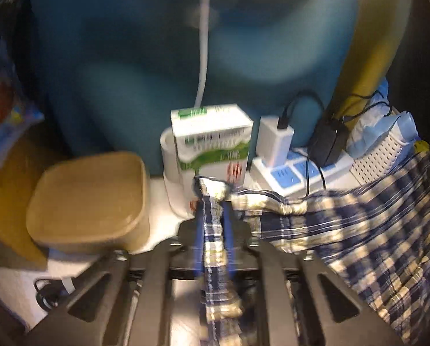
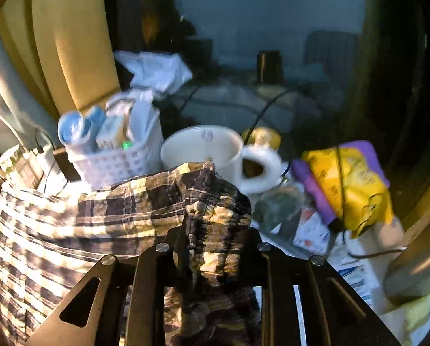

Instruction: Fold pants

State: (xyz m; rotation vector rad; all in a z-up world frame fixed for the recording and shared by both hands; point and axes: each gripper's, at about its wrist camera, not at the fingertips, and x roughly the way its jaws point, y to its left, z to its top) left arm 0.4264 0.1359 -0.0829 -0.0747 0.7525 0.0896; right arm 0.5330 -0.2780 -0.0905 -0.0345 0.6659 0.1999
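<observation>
The pants (image 1: 345,225) are blue, navy and cream plaid, blurred, and hang in a slack span off to the right in the left wrist view. My left gripper (image 1: 213,210) is shut on a bunched strip of the waistband, which stands up between its blue pads (image 1: 199,230). In the right wrist view the same plaid pants (image 2: 70,225) spread out to the left, lit by warm light. My right gripper (image 2: 218,222) is shut on a thick gathered wad of the fabric. That wad hides its fingertips.
Ahead of the left gripper stand a tan lidded container (image 1: 91,196), a green and white carton (image 1: 212,141) and a power strip (image 1: 295,170) with chargers and cables. A white basket (image 2: 119,164), a white mug (image 2: 209,150) and a yellow and purple snack bag (image 2: 350,184) crowd the space ahead of the right gripper.
</observation>
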